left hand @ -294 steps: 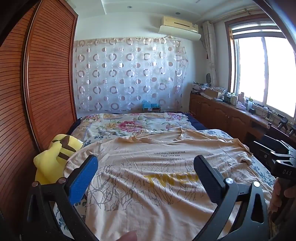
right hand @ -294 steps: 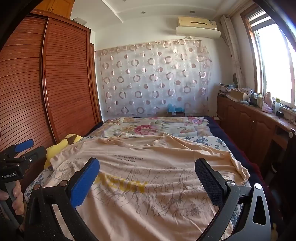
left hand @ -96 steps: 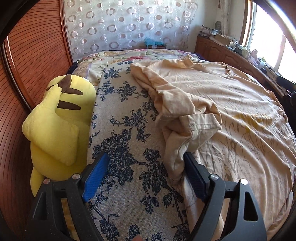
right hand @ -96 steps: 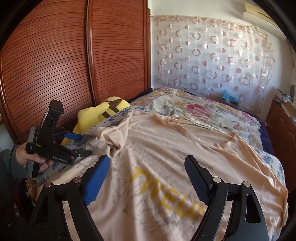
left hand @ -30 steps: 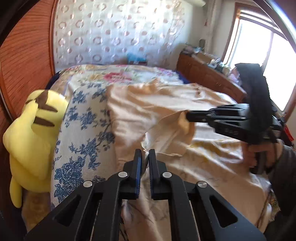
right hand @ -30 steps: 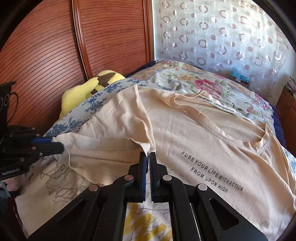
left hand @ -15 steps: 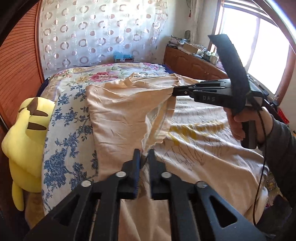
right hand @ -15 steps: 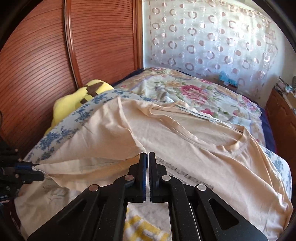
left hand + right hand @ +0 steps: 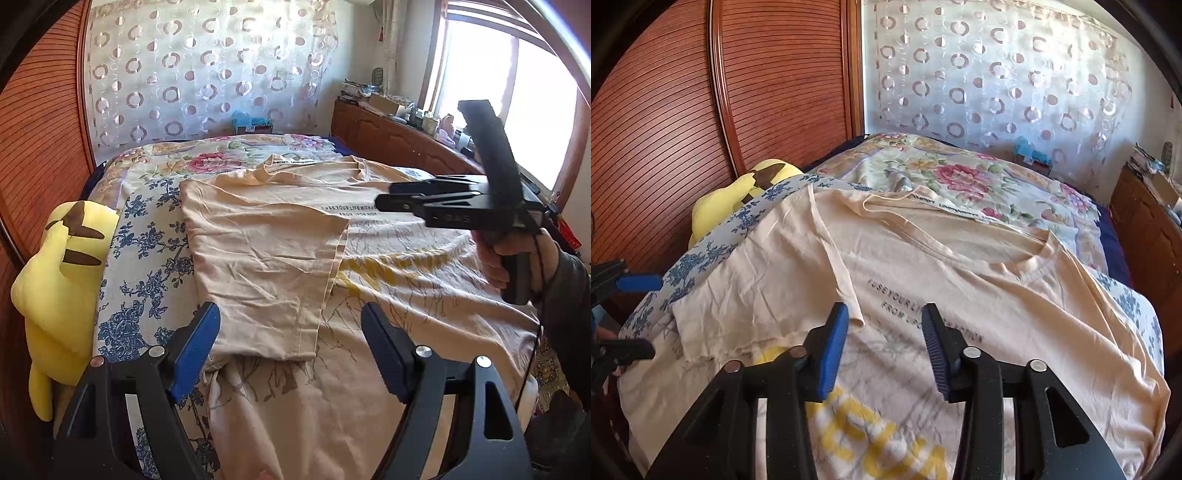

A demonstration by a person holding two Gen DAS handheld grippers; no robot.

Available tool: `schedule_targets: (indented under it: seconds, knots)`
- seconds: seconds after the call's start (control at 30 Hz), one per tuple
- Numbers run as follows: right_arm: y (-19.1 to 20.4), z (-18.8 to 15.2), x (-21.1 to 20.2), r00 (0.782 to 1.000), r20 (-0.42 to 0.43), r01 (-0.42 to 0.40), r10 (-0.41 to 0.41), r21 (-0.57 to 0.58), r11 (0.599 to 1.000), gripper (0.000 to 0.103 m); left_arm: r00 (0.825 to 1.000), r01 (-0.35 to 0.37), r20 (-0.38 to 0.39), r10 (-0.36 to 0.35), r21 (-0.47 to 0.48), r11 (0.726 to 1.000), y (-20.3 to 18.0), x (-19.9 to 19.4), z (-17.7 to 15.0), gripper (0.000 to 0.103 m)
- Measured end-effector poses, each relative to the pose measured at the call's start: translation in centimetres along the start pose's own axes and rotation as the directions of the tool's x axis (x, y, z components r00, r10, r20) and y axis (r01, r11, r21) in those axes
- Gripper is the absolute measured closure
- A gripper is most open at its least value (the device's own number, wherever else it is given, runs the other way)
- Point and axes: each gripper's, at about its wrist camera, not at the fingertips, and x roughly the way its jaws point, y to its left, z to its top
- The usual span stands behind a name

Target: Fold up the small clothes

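A peach T-shirt (image 9: pixel 406 280) with black lettering and a yellow print lies face up on the bed; it also shows in the right wrist view (image 9: pixel 1015 295). Its left side and sleeve (image 9: pixel 258 258) are folded over onto the chest (image 9: pixel 757 295). My left gripper (image 9: pixel 290 345) is open and empty, just above the lower edge of the folded flap. My right gripper (image 9: pixel 884 345) is open and empty, above the flap's corner near the lettering. It also shows in the left wrist view (image 9: pixel 380 201), hovering over the shirt.
A yellow plush toy (image 9: pixel 59 273) lies at the bed's left edge against the wooden wardrobe doors (image 9: pixel 701 110). A floral quilt (image 9: pixel 207 158) lies at the head of the bed. A wooden cabinet (image 9: pixel 399 144) runs under the window on the right.
Both grippers have opened and let go of the shirt's left side. The flap they carried across now lies flat on the shirt's front.
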Motion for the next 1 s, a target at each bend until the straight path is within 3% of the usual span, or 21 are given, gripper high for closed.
schedule_targets:
  seconds: [0.27, 0.37, 0.57, 0.67, 0.9, 1.0]
  knots:
    - [-2.6, -4.0, -2.7, 0.998, -0.038, 0.059, -0.057, 0.045, 0.997, 0.054, 0.996, -0.08, -0.042, 0.079, -0.018, 0.997, -1.0, 3.2, 0.9, 0.024]
    - [-3.9, -5.5, -2.6, 0.99, -0.098, 0.11, -0.105, 0.04, 0.993, 0.054, 0.994, -0.078, -0.076, 0.076, -0.019, 0.997, -1.5, 4.8, 1.1, 0.024]
    - [-5.8, -6.9, -3.5, 0.981, -0.136, 0.148, -0.138, 0.068, 0.987, 0.054, 0.991, -0.08, -0.107, 0.077, -0.025, 0.996, -2.6, 6.8, 1.4, 0.024]
    - [-6.3, -7.1, -3.8, 0.985, -0.132, 0.127, -0.113, 0.102, 0.987, 0.051, 0.99, -0.086, -0.118, 0.083, -0.025, 0.996, -3.0, 7.4, 1.5, 0.024]
    - [-7.2, -7.4, -3.7, 0.981, -0.134, 0.155, -0.138, 0.124, 0.98, 0.024, 0.985, -0.112, -0.134, 0.111, 0.0, 0.994, -3.7, 8.4, 1.6, 0.024]
    - [-7.0, -7.1, -3.1, 0.981, -0.138, 0.152, -0.135, 0.118, 0.981, 0.022, 0.981, -0.121, -0.148, 0.125, 0.034, 0.992, -4.3, 8.8, 1.6, 0.016]
